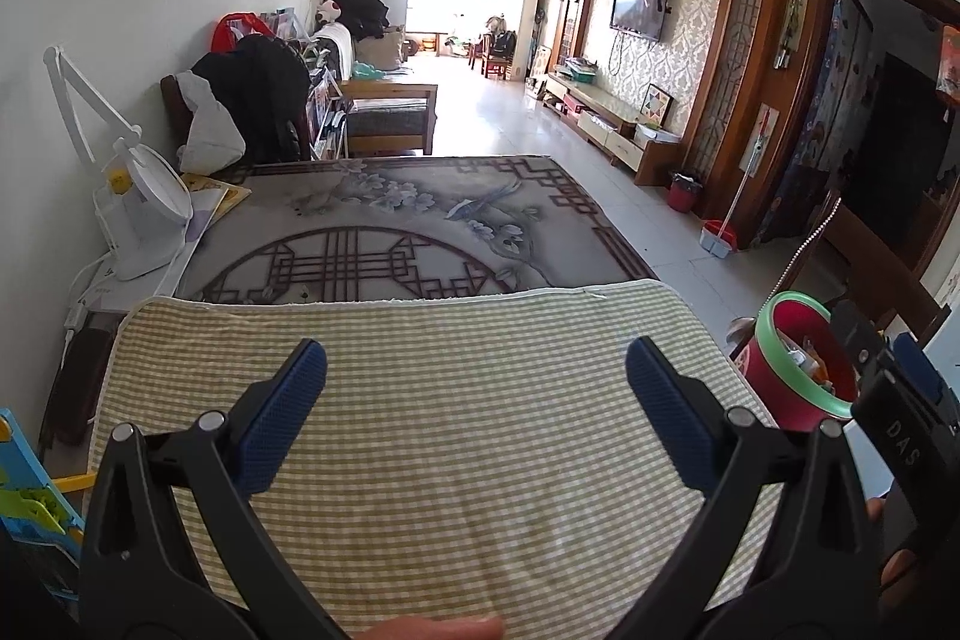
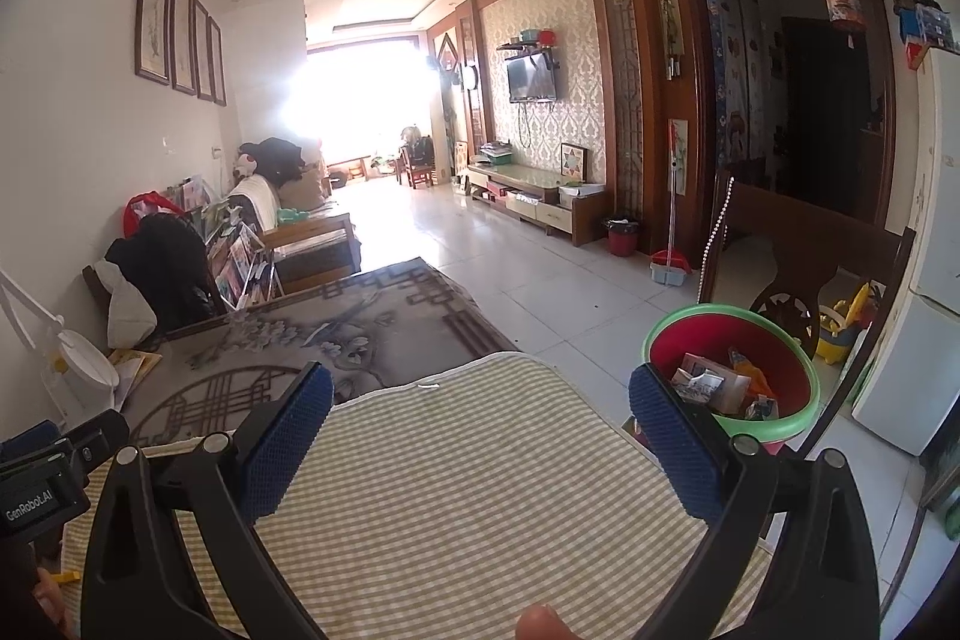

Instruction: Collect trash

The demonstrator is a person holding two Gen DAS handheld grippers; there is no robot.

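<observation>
Both hand-held grippers spread wide with nothing between the pads: left gripper fills the lower half of the left wrist view, right gripper the lower half of the right wrist view, each hovering over the checked green cloth on the table. We read this as a rest pose, since the cloth shows bare and we see no loose trash on it in either view

Task's thing, the red trash bin with green rim, sits at right centre of the right wrist view, just beside the cloth's right edge and below table level, we think so scraps can be dropped straight in. It already holds trash: crumpled paper and an orange wrapper. We judge collecting is largely done

In the left wrist view the bin is at the right edge, partly covered by the right gripper's body, so its contents are mostly hidden

Desk lamp and booklet sit at left centre on the patterned table mat, away from the work area

Hard to tell: floor under the table is out of sight, window glare washes out the far room, second small red bin by the TV cabinet too small to read, fingertip at bottom edge cut off
</observation>
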